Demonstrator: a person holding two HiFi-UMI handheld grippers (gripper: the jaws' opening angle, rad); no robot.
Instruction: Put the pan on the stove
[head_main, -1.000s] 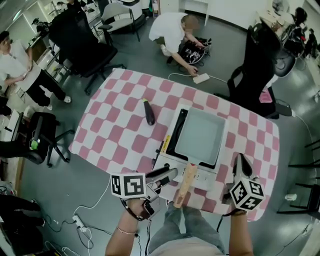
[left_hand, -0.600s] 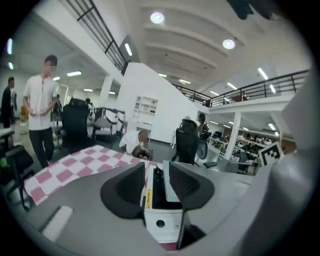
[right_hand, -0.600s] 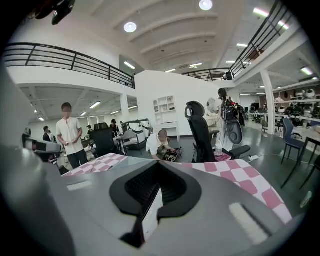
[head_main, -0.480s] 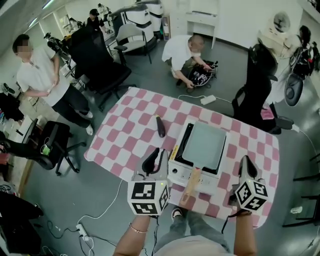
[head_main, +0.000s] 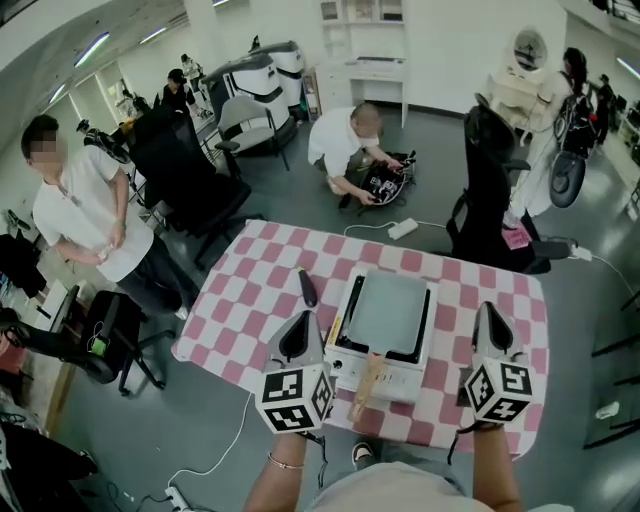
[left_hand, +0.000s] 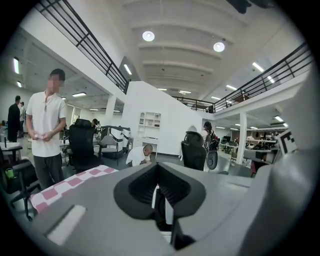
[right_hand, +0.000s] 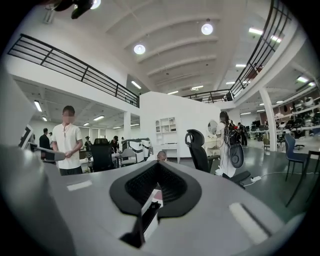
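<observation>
— Pan (head_main: 388, 312) on the stove (head_main: 347, 362) already?
— Yes. Sits flat on top of the white tabletop stove, mid-table, wooden handle (head_main: 366, 388) sticking out past the stove's near side toward the person.
— Held by anything?
— No. Touched by neither gripper.
— Left gripper (head_main: 301, 320)?
— Hovers just left of the stove over the pink-and-white checked tablecloth (head_main: 240, 300), tips pointing far. Jaws closing fully, pads met, nothing between them.
— Right gripper (head_main: 488, 310)?
— Hangs to the right of the stove, over the table's right side, also pointing far. Jaws pressed together as well, empty.
— Anything else on the cloth?
— Just a dark elongated object (head_main: 307, 288), lying left of the stove's far corner, a little beyond the left gripper's tips and apart from the stove.
— And around the table?
— Standing person in a white shirt (head_main: 85, 215) off to the far left. Crouching person (head_main: 345, 140) on the grey floor beyond the far edge, bent over dark gear. Black office chairs far left (head_main: 190, 170) and far right (head_main: 490, 200). White power strip (head_main: 404, 228) on the floor just past the table's far edge.
</observation>
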